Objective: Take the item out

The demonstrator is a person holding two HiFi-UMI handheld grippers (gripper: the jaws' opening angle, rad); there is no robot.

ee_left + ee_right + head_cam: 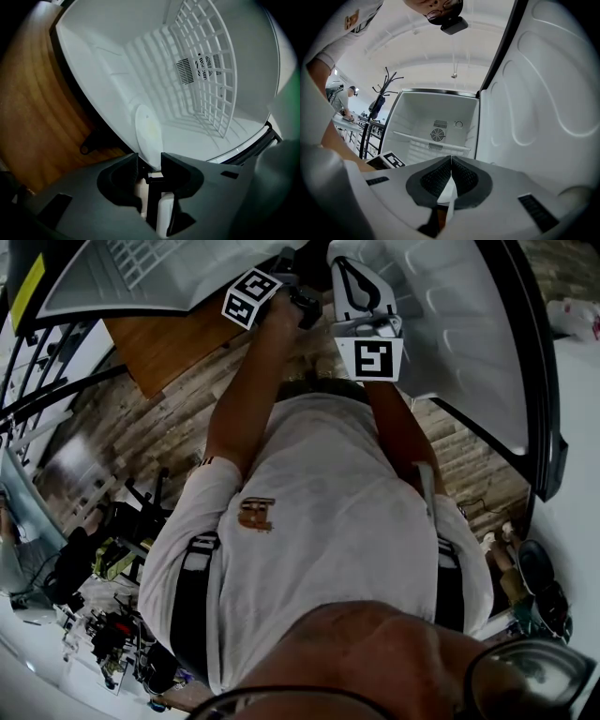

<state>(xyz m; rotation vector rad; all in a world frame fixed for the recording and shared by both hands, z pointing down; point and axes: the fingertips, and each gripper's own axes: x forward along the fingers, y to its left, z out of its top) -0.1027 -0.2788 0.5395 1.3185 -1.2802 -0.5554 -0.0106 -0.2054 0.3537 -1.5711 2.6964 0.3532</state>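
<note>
The flat white round item (pixel 146 131) apparently remained inside the white plastic fridge compartment (pixel 117 70), its edge between the left gripper's (pixel 150 161) released fingers. The right gripper's (pixel 451 159) fingers were clenched together.

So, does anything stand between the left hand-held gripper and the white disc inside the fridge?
Nothing visible. The white disc sits right at the left hand-held gripper, its lower edge at the gap of the open jaws; the wire shelf stands farther back.

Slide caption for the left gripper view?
Left gripper, jaws apart, faces an open white fridge with a wire rack and rear fan.
</note>
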